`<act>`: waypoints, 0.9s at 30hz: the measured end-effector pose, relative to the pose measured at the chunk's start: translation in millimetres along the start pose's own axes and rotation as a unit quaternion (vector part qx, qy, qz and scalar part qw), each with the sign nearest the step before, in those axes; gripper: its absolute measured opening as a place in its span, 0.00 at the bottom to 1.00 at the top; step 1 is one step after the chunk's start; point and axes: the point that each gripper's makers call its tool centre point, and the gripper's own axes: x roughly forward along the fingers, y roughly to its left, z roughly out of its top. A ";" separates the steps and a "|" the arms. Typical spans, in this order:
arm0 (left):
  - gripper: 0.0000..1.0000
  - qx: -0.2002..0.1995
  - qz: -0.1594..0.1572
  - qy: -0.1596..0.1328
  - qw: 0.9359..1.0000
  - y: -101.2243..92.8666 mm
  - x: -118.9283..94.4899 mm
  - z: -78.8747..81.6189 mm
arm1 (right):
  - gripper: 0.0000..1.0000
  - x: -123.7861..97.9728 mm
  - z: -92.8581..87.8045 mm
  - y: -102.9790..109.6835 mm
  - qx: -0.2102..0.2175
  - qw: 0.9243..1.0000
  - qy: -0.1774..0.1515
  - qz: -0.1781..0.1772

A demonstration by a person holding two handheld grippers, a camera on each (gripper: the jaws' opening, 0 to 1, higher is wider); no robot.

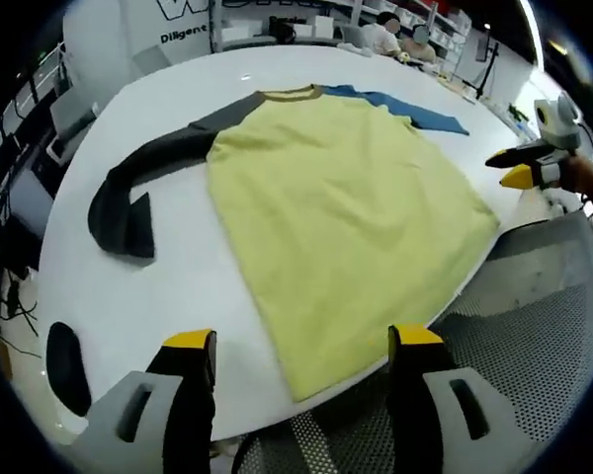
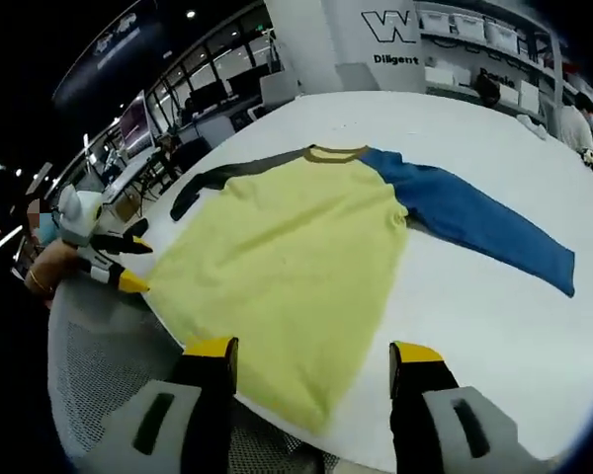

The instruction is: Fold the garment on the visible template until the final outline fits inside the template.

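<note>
Since the yellow-bodied long-sleeved cloth shirt (image 1: 336, 212) lies flat on the round white table (image 1: 119, 296) with nothing folded yet, the job looks to be at its first fold.

- Shirt position: in the left gripper view, collar at 12 o'clock, hem at 6, hem corner hanging slightly over the table edge above the grey mesh chair (image 1: 534, 336). Dark grey sleeve (image 1: 138, 188) runs to 9 o'clock and bends back on itself. Blue sleeve (image 2: 474, 222) lies straight toward 3 o'clock in the right gripper view.
- No template outline that I can make out under or around the shirt.
- Left gripper (image 1: 301, 341): jaws spread wide, grasping nothing, hovering near the hem. It also shows at 9 o'clock in the right gripper view.
- Right gripper (image 2: 311, 351): jaws apart, empty, above the hem edge. It also shows at 3 o'clock in the left gripper view, off the table edge.

Handling, my read: light, limp knit, no stiffness. It will sag and drag, and may slide on the smooth tabletop. Pinch a single layer at edges: hem corners or shoulder seams for the body, cuffs for the sleeves. Bent grey sleeve probably needs straightening or folding in first. Lift low to avoid bunching.
</note>
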 end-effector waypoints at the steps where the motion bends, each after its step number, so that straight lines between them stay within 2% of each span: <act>1: 0.77 -0.002 -0.001 -0.005 1.000 -0.3 -0.3 1.8 | 0.71 -0.3 1.3 -0.5 0.001 1.000 -0.003 0.000; 5: 0.90 -0.002 0.009 -0.029 1.000 3.3 0.0 10.0 | 0.82 -1.6 10.3 -6.1 0.009 1.000 -0.021 -0.006; 9: 0.93 0.002 0.010 -0.049 0.999 3.6 -2.0 17.1 | 0.89 -3.1 16.4 -14.1 0.011 0.999 -0.030 -0.016; 13: 0.98 0.003 0.010 -0.056 0.998 3.5 -2.2 19.8 | 0.93 -7.1 25.6 -31.4 0.017 0.999 -0.041 -0.031; 17: 0.99 0.001 0.012 -0.059 0.998 4.1 -2.2 20.8 | 0.99 -11.1 37.7 -51.0 0.040 0.996 -0.068 -0.044; 21: 0.99 0.014 0.014 -0.061 0.998 4.7 -2.7 22.8 | 0.99 -13.6 60.0 -85.8 0.087 0.989 -0.112 -0.047; 23: 0.99 0.015 0.012 -0.066 0.998 4.5 -3.9 25.2 | 0.99 -17.6 69.7 -107.1 0.085 0.986 -0.130 -0.061; 27: 0.99 0.009 0.005 -0.081 0.997 3.8 -6.5 31.0 | 0.99 -21.7 76.0 -141.9 0.103 0.982 -0.135 -0.082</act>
